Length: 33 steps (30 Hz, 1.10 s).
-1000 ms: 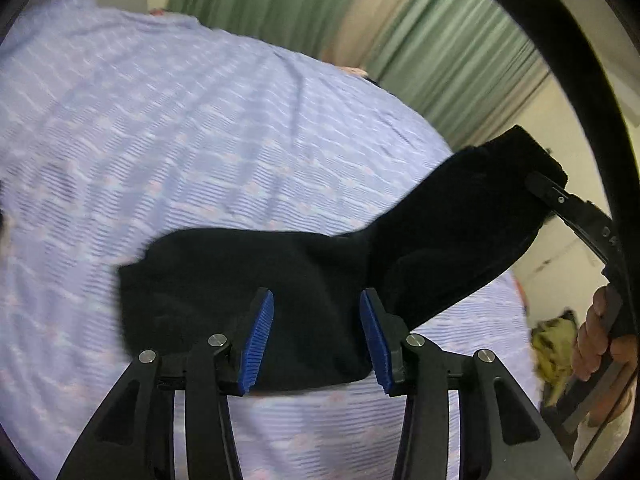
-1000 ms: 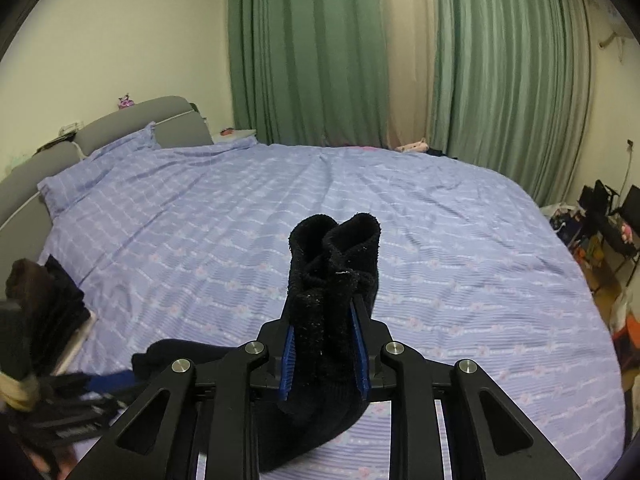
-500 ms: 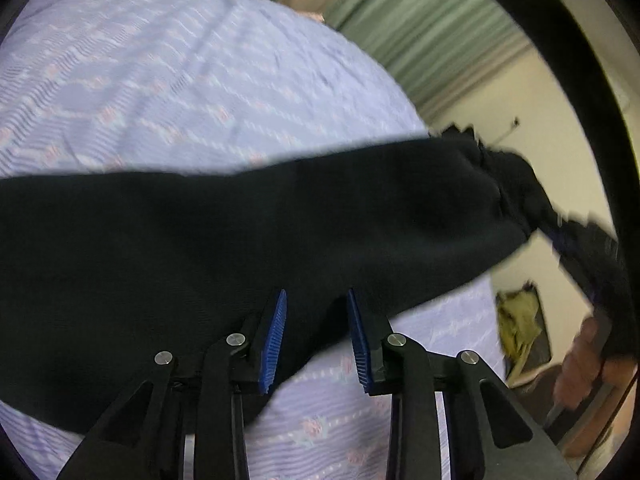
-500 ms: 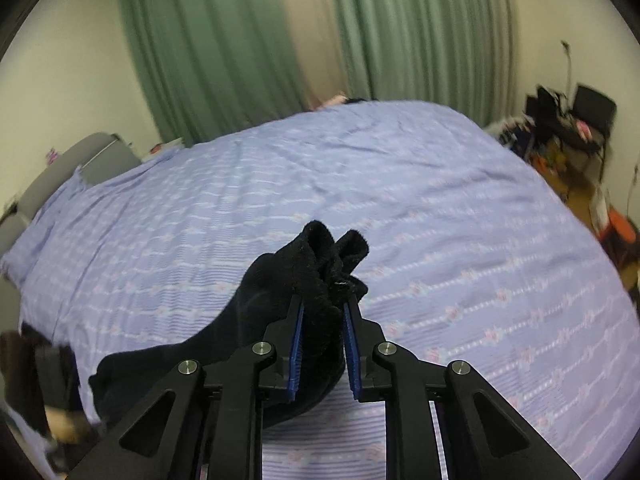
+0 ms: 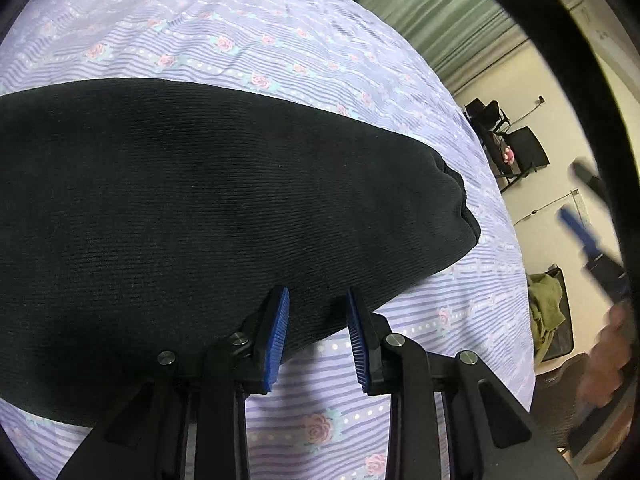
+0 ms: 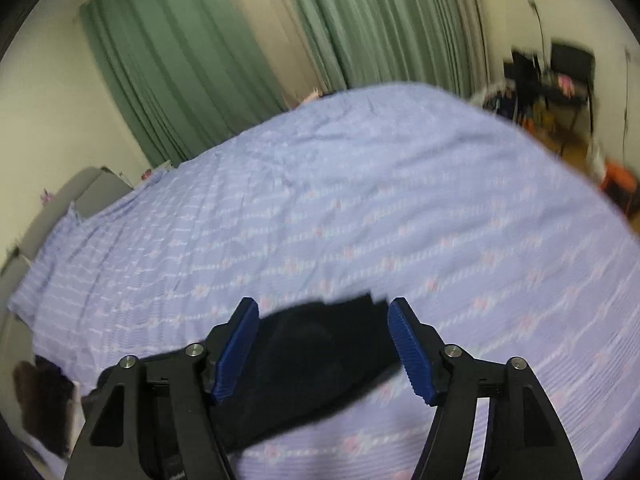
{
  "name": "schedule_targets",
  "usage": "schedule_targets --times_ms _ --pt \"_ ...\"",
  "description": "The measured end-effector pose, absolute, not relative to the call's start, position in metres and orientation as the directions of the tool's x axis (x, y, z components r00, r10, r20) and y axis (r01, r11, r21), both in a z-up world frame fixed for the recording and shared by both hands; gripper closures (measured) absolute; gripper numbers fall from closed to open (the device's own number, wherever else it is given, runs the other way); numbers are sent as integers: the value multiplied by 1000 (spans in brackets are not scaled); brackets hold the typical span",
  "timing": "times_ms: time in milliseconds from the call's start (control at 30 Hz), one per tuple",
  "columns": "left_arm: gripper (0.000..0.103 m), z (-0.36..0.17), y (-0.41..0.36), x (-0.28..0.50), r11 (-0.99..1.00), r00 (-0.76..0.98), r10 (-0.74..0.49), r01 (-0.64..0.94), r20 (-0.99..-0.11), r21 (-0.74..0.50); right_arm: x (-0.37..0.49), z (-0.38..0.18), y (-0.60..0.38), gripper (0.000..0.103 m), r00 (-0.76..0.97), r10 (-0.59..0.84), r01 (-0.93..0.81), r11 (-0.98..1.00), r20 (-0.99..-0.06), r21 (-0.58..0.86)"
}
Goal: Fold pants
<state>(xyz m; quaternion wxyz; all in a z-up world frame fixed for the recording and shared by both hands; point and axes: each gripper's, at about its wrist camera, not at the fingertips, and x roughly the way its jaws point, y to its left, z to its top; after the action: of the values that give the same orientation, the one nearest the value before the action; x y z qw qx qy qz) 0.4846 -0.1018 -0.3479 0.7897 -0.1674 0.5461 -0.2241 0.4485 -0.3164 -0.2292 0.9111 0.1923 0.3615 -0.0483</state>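
Both tongs stand apart and grip nothing. Your left tongs [image 5: 316,336] hang low over the near edge of the black pants [image 5: 200,208], blue pads parted, with the hem of the cloth running just under and between them. Those pants lie flat on the lilac flowered bedspread [image 5: 304,40], folded into a broad dark band whose rounded end points right, toward the bed's side edge; bare sheet shows beyond that end and in front of your tongs. Your right tongs [image 6: 324,344] are spread wider, above the blurred end of the pants [image 6: 312,360], and whether the pads touch the cloth cannot be told. Ahead of them the bedspread [image 6: 360,200] runs open to the green curtains [image 6: 168,60] and the grey headboard [image 6: 80,196] at the left. A dark pile [image 6: 44,404] sits at the bed's lower left corner. From the left wrist view, your right tongs [image 5: 588,236] blur past the bed's edge, near a black chair [image 5: 520,152].
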Motion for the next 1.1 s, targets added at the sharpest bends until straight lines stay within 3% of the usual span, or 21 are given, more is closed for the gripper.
schedule_targets --times_ms 133,267,500,533,600,633,767,933,1033,1100 --pt "74 -354 -100 475 854 312 -520 183 -795 -487 455 -290 -333 35 669 155 295 843 -727 450" --pt "74 -363 -103 474 862 324 -507 185 -799 -472 464 -343 -353 35 647 286 355 707 -707 611" --pt "74 -365 -111 470 875 343 -484 189 -805 -445 486 -382 -361 36 657 344 354 645 -670 678" --pt "74 -365 -111 470 876 347 -483 188 -804 -444 491 -382 -360 38 654 342 351 653 -674 671" --pt "73 -365 -112 468 876 351 -482 187 -803 -444 500 -383 -358 60 643 345 344 667 -683 661" --pt "73 -365 -113 466 878 354 -478 188 -804 -440 503 -380 -356 66 632 358 338 670 -687 661" --pt "73 -364 -115 462 878 351 -478 181 -805 -443 492 -329 -334 72 669 250 281 786 -700 550" --pt "72 -332 -97 465 875 325 -483 150 -813 -460 486 -245 -249 72 720 54 117 973 -692 198" --pt "50 -288 -60 456 936 435 -348 112 -831 -334 481 -197 -201 72 778 25 13 998 -628 56" --pt "48 -266 -31 447 958 492 -282 100 -824 -268 482 -175 -174 72 796 21 -31 999 -605 -6"
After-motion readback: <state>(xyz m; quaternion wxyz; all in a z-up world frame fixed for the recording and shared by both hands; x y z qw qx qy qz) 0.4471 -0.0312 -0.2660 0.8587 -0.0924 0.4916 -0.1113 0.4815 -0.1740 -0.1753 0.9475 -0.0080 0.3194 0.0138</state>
